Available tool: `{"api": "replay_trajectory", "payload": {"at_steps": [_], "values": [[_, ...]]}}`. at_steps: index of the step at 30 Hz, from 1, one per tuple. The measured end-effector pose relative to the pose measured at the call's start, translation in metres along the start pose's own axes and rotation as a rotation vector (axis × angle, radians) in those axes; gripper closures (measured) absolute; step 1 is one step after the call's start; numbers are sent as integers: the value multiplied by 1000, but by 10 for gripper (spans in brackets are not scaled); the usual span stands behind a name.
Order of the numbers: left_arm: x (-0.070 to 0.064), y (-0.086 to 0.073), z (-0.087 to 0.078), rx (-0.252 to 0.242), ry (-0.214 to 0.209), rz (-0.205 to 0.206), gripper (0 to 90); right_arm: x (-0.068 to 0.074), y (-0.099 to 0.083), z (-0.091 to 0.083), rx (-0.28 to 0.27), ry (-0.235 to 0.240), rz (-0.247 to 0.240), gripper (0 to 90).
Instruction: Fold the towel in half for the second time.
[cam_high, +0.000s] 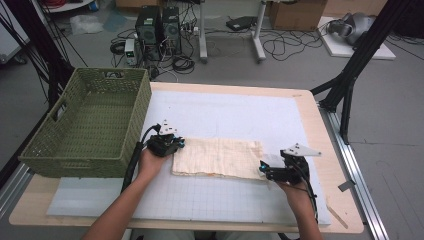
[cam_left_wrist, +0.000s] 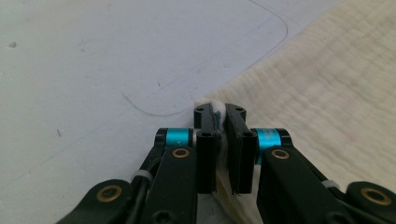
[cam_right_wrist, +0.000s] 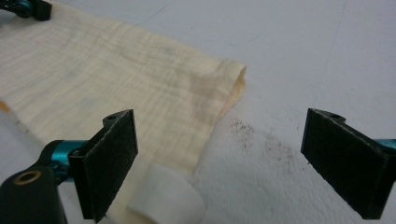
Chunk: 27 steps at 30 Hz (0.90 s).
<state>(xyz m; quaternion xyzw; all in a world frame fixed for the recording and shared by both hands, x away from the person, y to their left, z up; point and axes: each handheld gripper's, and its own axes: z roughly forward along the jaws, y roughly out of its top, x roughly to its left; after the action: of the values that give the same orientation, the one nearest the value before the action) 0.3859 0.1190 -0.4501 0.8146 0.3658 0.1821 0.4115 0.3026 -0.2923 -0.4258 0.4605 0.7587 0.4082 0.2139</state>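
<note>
on the mat, left gripper (cam_left_wrist: 219, 122) pinches the cloth (cam_high: 218, 157) corner, hiding it; right gripper (cam_right_wrist: 219, 163) gapes wide

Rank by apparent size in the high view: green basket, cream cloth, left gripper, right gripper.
1. green basket, largest.
2. cream cloth.
3. left gripper and right gripper: they look about alike, so no order between them.

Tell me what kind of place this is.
Most likely a lab or workshop set up for recording handling tasks. Computer towers and loose cables sit on the bare floor, black frame struts flank the table, and a person works a cloth with hand-held grippers.
</note>
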Motion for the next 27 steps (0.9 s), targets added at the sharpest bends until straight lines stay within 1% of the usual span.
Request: {"api": "replay_trajectory", "payload": {"at_steps": [2,4,8,9,10,11,13,14,16,18,20,21,22,23,24,26,27], "values": [[1,-1,-1,-5,-6,-11,838,-2,8,8,15,5,2,101],[2,-1,-3,-18,-13,-24,841,-5,16,14,18,5,4,101],[5,-4,-7,-54,-34,-62,842,-10,29,24,28,4,15,101],[6,-4,-7,-63,-38,-74,841,-12,31,27,36,2,9,101],[7,-4,-8,-64,-43,-71,841,-13,34,30,45,-2,5,101],[7,-5,-9,-74,-46,-81,842,-14,35,33,54,-6,8,101],[7,-6,-11,-83,-48,-87,841,-17,39,42,91,0,-9,101],[8,-6,-12,-86,-49,-83,841,-18,40,45,95,7,-9,102],[8,-7,-12,-94,-51,-92,842,-20,42,51,90,3,10,102],[8,-7,-13,-96,-53,-88,842,-21,43,57,105,-12,21,102],[8,-7,-13,-96,-53,-91,841,-22,45,64,124,-11,30,103],[8,-7,-14,-96,-54,-89,842,-22,46,67,131,-5,26,146],[8,-7,-14,-96,-55,-89,841,-22,47,69,136,21,25,230],[8,-7,-14,-100,-55,-92,842,-22,47,71,137,44,14,281],[8,-7,-15,-102,-57,-91,841,-21,47,74,144,44,2,310],[8,-7,-16,-100,-57,-87,841,-21,45,78,174,58,-18,414],[8,-7,-16,-100,-57,-90,841,-21,44,80,183,66,-22,432]]}}
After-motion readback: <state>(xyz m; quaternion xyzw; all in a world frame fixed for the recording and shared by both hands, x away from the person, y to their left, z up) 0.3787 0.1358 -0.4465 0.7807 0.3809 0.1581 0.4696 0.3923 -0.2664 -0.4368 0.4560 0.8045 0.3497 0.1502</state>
